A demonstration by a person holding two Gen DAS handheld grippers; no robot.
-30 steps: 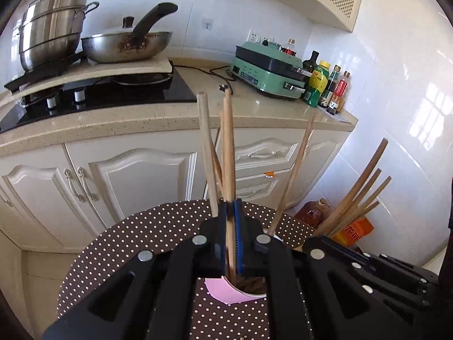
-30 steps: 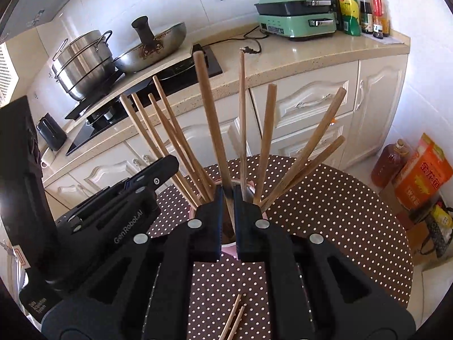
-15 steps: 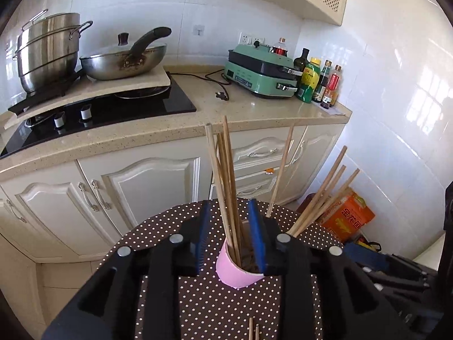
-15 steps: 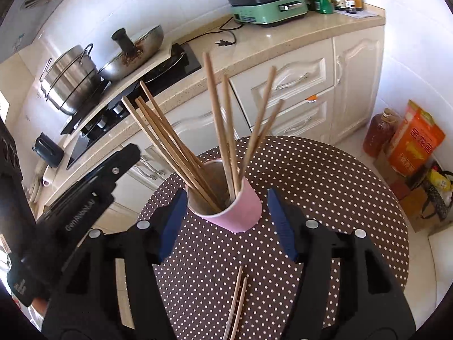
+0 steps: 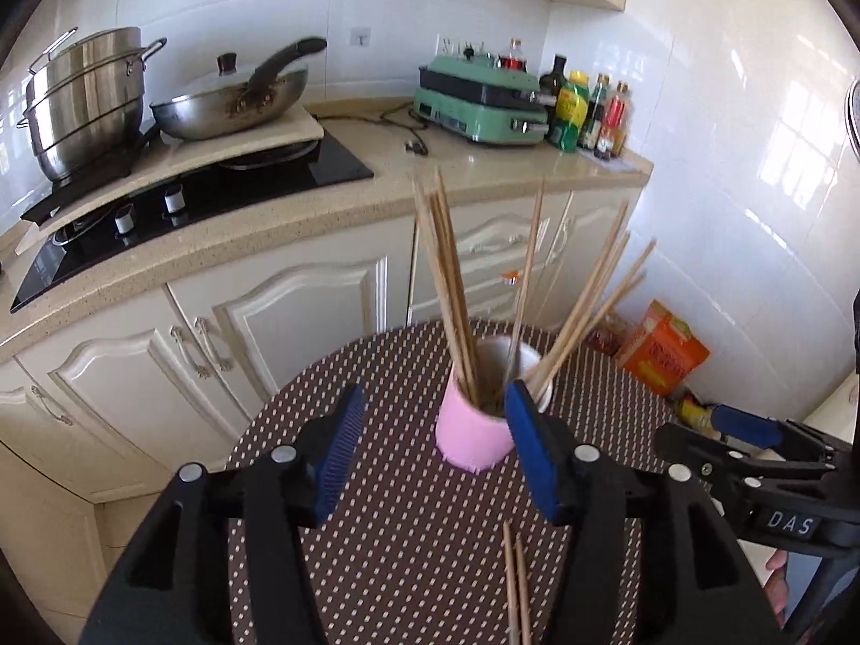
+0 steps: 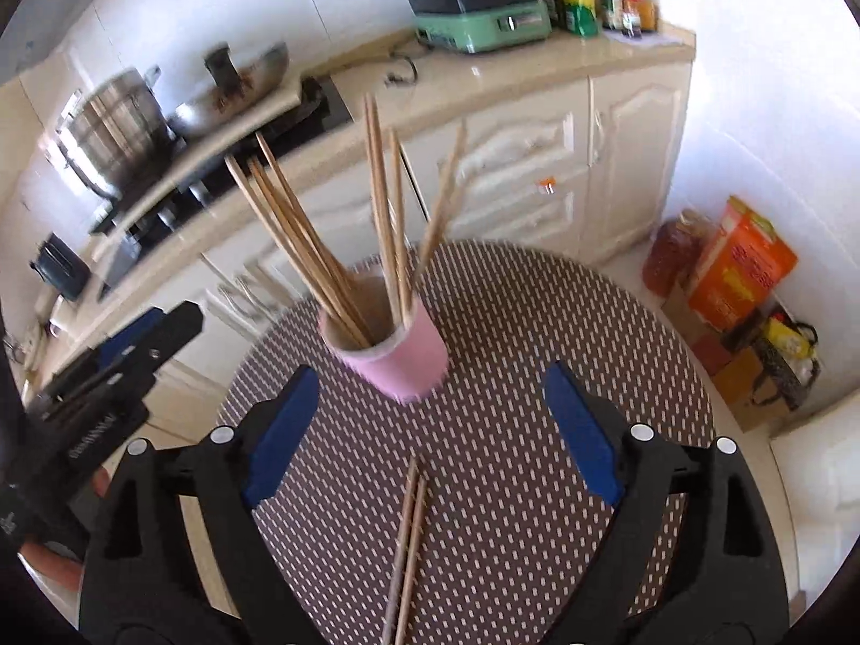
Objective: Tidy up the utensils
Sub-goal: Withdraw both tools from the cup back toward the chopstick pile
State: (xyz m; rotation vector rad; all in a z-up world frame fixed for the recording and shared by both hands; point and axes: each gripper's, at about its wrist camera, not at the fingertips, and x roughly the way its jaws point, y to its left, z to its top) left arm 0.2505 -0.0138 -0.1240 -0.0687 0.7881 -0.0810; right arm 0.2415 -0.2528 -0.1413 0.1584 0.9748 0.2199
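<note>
Left gripper (image 5: 432,449) nearest the lens in the left wrist view: jaws opening, blue pads apart, nothing pressed between them. The right pad overlaps the cup's right side in the view; contact cannot be told. Right gripper (image 6: 432,430) in its own view: jaws opening wide, blue pads well apart, gap holds only table and the loose pair, no grip.

Two loose chopsticks (image 6: 406,548) lie side by side flat on the table, near edge, running toward the cup; seen also in the left view (image 5: 516,586) between the left gripper's arms. They lie short of the cup, apart from it.

Round table (image 6: 564,333) with brown polka-dot cover. On it, just past the loose pair, the pink cup (image 6: 400,357) stands upright, roughly mid-table; same cup in the left view (image 5: 473,435). Bundle of wooden chopsticks (image 6: 333,247) stands in the cup, fanned out: one group leans left, a few near upright, one tilted right. In the left view the bundle (image 5: 457,301) splits into a near-upright cluster and a group leaning right.

The other gripper shows at each view's edge: right one at lower right of the left view (image 5: 747,430), left one at left of the right view (image 6: 126,341), a bit of hand below it.

Behind the table: cream cabinets (image 5: 301,306), stone countertop, black cooktop (image 5: 215,193), steel stockpot (image 5: 86,107), wok (image 5: 231,107) on a board, green countertop appliance (image 5: 478,107), sauce bottles (image 5: 591,113). Orange box (image 6: 742,263) on the floor at right, against white tile wall. Right view motion-blurred.
</note>
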